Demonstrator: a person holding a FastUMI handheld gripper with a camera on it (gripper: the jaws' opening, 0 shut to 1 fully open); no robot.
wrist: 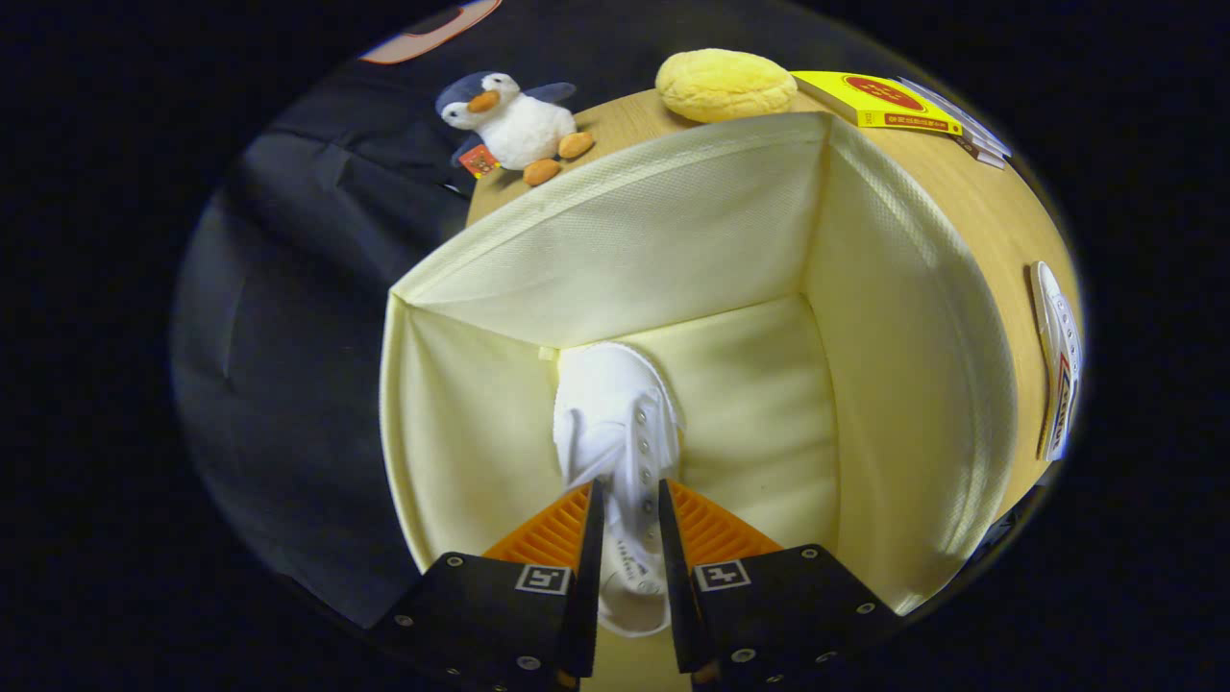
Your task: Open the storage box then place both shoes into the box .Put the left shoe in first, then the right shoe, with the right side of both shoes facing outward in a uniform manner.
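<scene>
A white shoe (615, 423) is held inside the open cream storage box (903, 384), gripped between the two fingers of the gripper (625, 500), whose jaws are clamped on the shoe's upper near the lacing, with the toe pointed down towards the box floor close to the far wall. The step in hand is judged to be the lowering of the first shoe into the box; whether it is the left shoe, and whether it already rests on the floor, cannot be told. A second white shoe (1055, 370) is seen lying on the wooden table (999, 231), outside the box's right wall. Beyond the box a plush penguin (514, 120), a yellow bun-shaped cushion (725, 85) and a yellow packet (879, 101) are set. Next, the held shoe would need to be settled on the floor and released, the jaws withdrawn, and the second shoe approached and turned to match the first
</scene>
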